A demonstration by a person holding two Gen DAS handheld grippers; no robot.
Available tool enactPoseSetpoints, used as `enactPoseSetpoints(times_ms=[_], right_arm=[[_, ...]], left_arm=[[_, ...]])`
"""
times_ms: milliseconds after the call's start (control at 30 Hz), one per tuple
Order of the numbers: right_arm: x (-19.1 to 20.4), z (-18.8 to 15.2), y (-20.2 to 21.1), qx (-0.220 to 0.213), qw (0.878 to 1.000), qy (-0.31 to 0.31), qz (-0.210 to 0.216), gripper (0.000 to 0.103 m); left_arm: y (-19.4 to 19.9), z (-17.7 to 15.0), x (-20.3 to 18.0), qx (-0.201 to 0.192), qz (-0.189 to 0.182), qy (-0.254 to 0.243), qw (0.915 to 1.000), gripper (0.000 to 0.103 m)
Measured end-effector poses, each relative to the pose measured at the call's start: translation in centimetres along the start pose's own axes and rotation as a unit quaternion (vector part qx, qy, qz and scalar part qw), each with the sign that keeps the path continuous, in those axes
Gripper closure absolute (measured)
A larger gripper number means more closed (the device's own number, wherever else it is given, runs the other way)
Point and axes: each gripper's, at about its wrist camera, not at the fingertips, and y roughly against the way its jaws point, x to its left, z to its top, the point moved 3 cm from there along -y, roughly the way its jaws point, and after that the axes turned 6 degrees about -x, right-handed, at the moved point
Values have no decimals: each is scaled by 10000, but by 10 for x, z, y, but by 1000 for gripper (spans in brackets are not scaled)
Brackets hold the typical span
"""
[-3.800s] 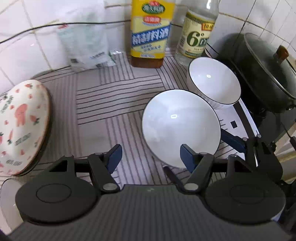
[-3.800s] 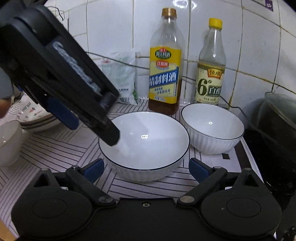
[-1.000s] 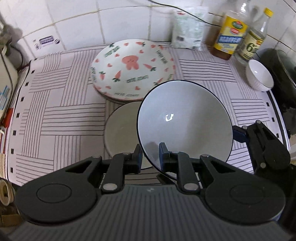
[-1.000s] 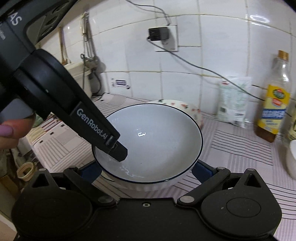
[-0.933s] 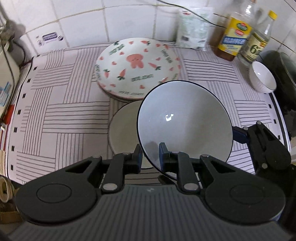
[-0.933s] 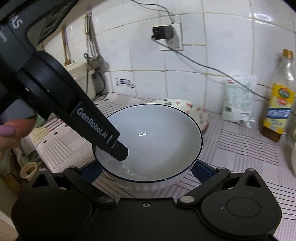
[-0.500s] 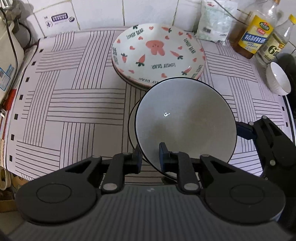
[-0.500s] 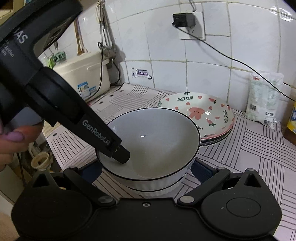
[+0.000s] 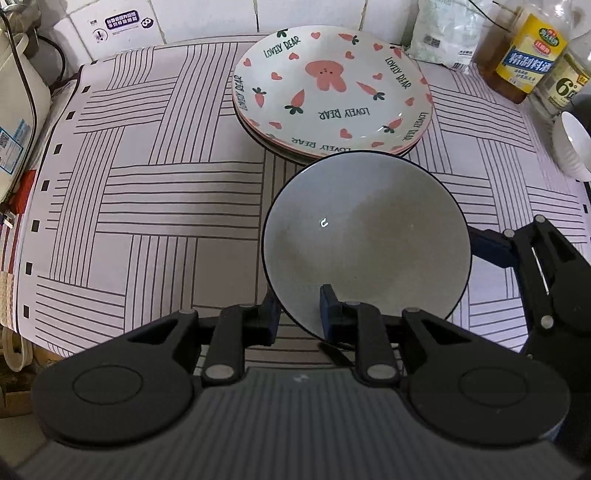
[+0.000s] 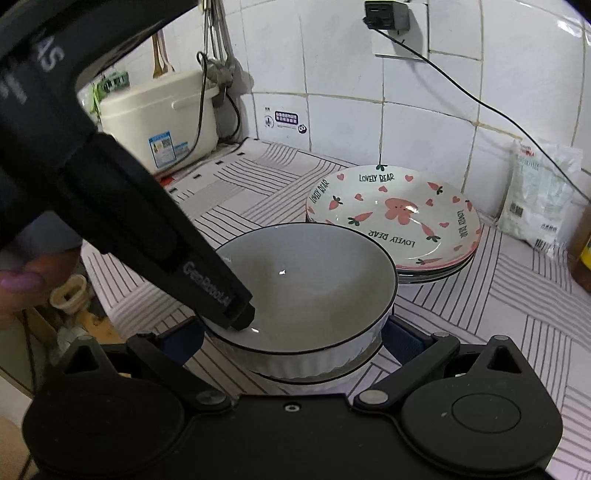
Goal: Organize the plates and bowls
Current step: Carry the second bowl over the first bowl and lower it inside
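Observation:
My left gripper [image 9: 297, 314] is shut on the near rim of a white bowl with a dark rim [image 9: 365, 236]. In the right wrist view this bowl [image 10: 314, 288] sits nested in another white bowl [image 10: 347, 373] on the striped mat. My right gripper [image 10: 291, 341] is open, with a finger on each side of the bowl; I cannot tell if they touch it. A stack of "Lovely Bear" plates [image 9: 332, 92] stands just behind the bowls and also shows in the right wrist view [image 10: 395, 218]. A second small white bowl [image 9: 570, 147] is at the far right.
Two bottles [image 9: 524, 55] and a white packet [image 9: 443, 33] stand against the tiled wall at the back right. A rice cooker [image 10: 159, 122] with its cord is at the back left. The counter's front edge [image 9: 22, 328] is at the left.
The held bowl has moved left and down, from near the bottles to the spot in front of the plate stack, and now rests in the other bowl. Both grippers moved with it.

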Motion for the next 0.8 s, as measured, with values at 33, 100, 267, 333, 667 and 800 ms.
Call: enactPoseSetpoints(times_ms=[33, 100, 267, 333, 667, 800], right_arm=[[1, 0, -2, 35, 10000, 43, -52, 0], [2, 1, -5, 101, 9998, 90, -114, 0], [6, -1, -11, 244, 9983, 372, -371, 0], [7, -1, -11, 272, 9979, 434, -401, 0], [5, 0, -11, 346, 9980, 296, -427, 0], [2, 1, 0, 155, 9990, 147, -386, 0]], left_arm=[[-1, 0, 1, 16, 0, 20, 10000, 83], [-4, 1, 2, 52, -13, 56, 10000, 83], [-6, 2, 2, 81, 0, 7, 10000, 82], [-7, 2, 1, 78, 26, -10, 10000, 82], [1, 0, -1, -33, 38, -59, 10000, 77], [14, 1, -6, -135, -42, -125, 9998, 70]])
